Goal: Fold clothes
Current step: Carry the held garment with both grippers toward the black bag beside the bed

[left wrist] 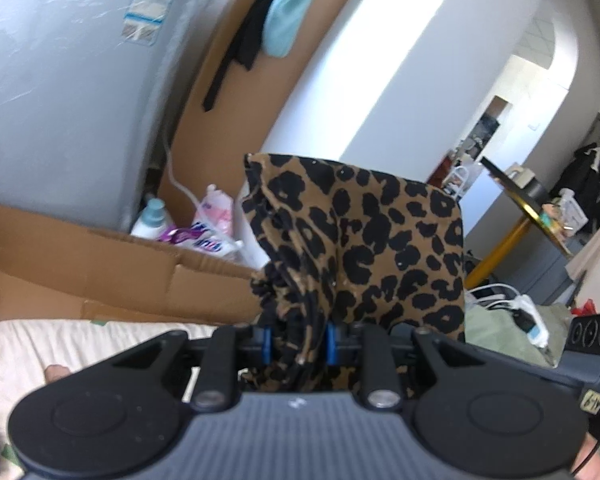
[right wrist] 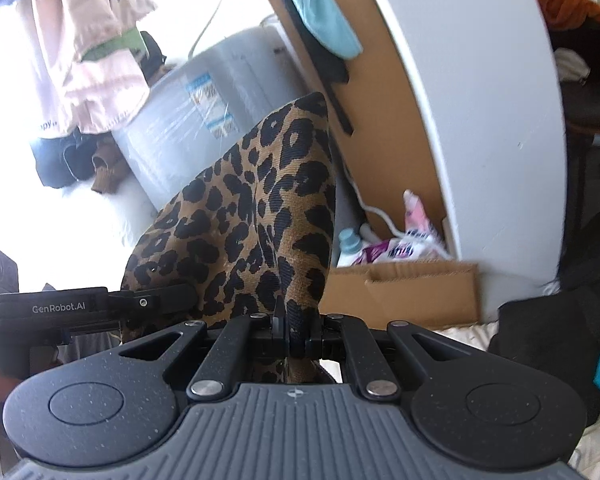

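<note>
Leopard-print brown-and-black fabric garment hangs above the cream bed, bunched thickly in the left gripper, pinched thinly in the right gripper; that slim hold could slip.

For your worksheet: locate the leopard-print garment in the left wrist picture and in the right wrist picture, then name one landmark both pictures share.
Left wrist: the leopard-print garment stands centre, rising from the left gripper, bunched between its blue pads.
Right wrist: it fills the centre, leaning left, pinched at an edge by the right gripper.
Shared landmark: the white bottle with the pale blue cap behind the cardboard.
</note>
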The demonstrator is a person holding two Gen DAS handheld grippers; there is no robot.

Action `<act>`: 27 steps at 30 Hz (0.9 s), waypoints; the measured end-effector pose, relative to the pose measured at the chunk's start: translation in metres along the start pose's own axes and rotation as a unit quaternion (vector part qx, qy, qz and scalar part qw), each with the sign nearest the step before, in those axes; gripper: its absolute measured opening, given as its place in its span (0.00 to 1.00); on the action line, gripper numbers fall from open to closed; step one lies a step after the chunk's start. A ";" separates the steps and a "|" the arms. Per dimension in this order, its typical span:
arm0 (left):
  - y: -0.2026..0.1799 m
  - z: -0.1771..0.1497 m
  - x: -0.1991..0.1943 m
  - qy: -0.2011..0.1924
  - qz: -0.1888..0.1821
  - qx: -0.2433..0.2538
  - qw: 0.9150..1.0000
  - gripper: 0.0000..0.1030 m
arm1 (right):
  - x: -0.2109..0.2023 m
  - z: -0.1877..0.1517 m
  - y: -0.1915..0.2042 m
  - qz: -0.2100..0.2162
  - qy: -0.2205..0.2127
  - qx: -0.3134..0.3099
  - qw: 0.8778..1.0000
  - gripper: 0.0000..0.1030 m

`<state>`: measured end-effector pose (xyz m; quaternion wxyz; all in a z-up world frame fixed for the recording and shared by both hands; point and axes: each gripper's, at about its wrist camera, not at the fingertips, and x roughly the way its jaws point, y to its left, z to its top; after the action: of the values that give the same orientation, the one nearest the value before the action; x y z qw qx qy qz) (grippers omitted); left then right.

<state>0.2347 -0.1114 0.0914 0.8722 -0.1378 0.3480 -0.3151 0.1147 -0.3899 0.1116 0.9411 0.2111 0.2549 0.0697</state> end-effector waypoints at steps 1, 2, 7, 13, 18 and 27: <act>-0.007 0.000 -0.001 -0.002 -0.004 0.001 1.000 0.25 | -0.007 0.003 -0.001 -0.004 -0.004 -0.004 1.000 0.05; -0.013 0.001 -0.001 -0.004 -0.008 0.001 1.000 0.25 | -0.014 0.006 -0.001 -0.007 -0.007 -0.007 1.000 0.05; -0.046 0.005 -0.002 -0.011 -0.023 0.008 1.000 0.25 | -0.052 0.025 -0.008 -0.020 -0.027 -0.009 0.999 0.05; -0.083 0.008 -0.001 -0.017 -0.040 0.018 0.999 0.25 | -0.089 0.044 -0.021 -0.032 -0.047 -0.011 0.998 0.05; -0.111 0.005 0.005 -0.015 -0.055 0.017 0.998 0.25 | -0.116 0.053 -0.039 -0.040 -0.054 -0.011 0.998 0.05; -0.144 -0.013 0.036 -0.001 -0.092 0.008 0.996 0.25 | -0.152 0.064 -0.076 -0.068 -0.044 -0.025 0.996 0.05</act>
<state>0.1805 -0.2450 0.1301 0.8412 -0.1626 0.3301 -0.3963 0.0187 -0.5177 0.1973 0.9589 0.1724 0.2255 0.0029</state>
